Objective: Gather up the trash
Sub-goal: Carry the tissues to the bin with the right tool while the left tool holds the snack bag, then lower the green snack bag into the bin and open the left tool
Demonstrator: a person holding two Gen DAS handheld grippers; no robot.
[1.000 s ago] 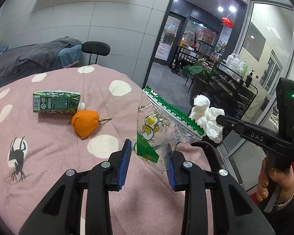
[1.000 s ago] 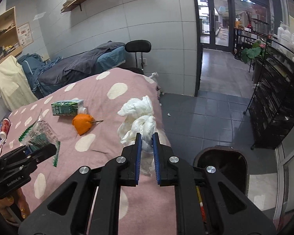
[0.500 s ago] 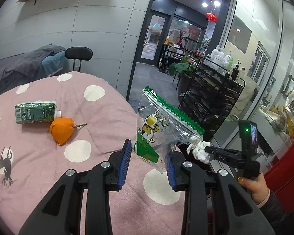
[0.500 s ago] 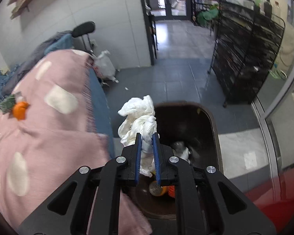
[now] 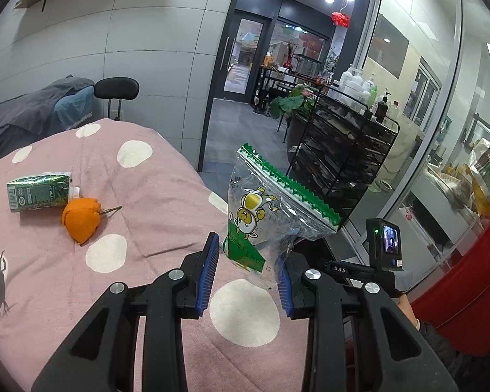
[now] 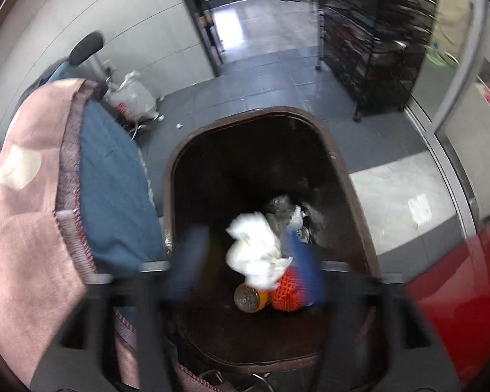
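A crumpled white tissue is seen in the right wrist view between the spread, motion-blurred fingers of the right tool, directly over the open mouth of the brown bin; the tool is judged open and the tissue released or on the point of release, though contact with the blue pads cannot be ruled out through the blur. For the step to be done well, the tool is best held centred over the opening until the tissue is seen clear of both pads and below the rim, and drawn away only then. Inside the bin an orange net ball and a round can end are made out; the darker contents behind them cannot be identified. In the left wrist view a clear snack bag with a green zip strip is carried upright in the left tool, its lower corner lying against the right-hand pad while the left-hand pad stands apart from it; whether that tool is truly clamped cannot be told. On the pink dotted surface a green drink carton and orange peel, just beside each other, are not yet collected. The bin is hidden behind the bag in that view.
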